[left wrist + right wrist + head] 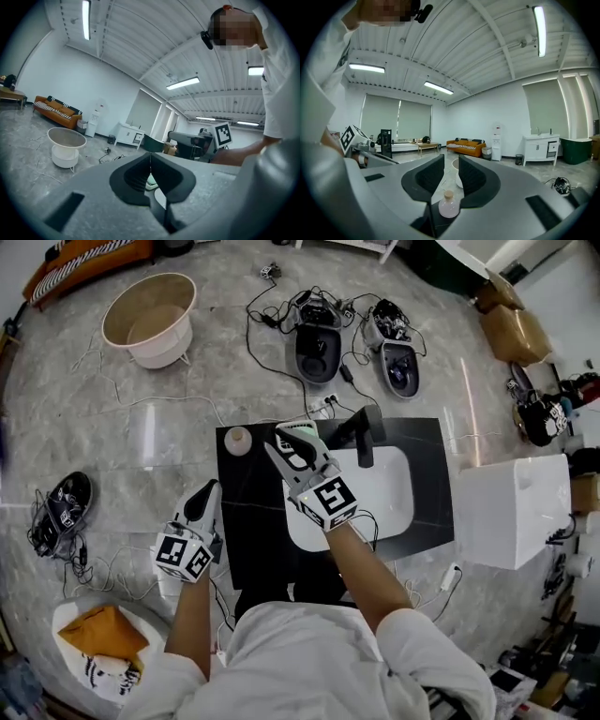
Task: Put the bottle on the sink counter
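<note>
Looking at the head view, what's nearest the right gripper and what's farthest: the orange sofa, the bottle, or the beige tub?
1. bottle, on the counter, just left of the right gripper.
2. beige tub, on the floor, upper left.
3. orange sofa, at the top-left edge.

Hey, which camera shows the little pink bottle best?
The right gripper view: the bottle stands side-on, round pink body and cork clear, seen past the open right gripper. The head view shows only its top on the black counter. The left gripper view doesn't show it.
</note>
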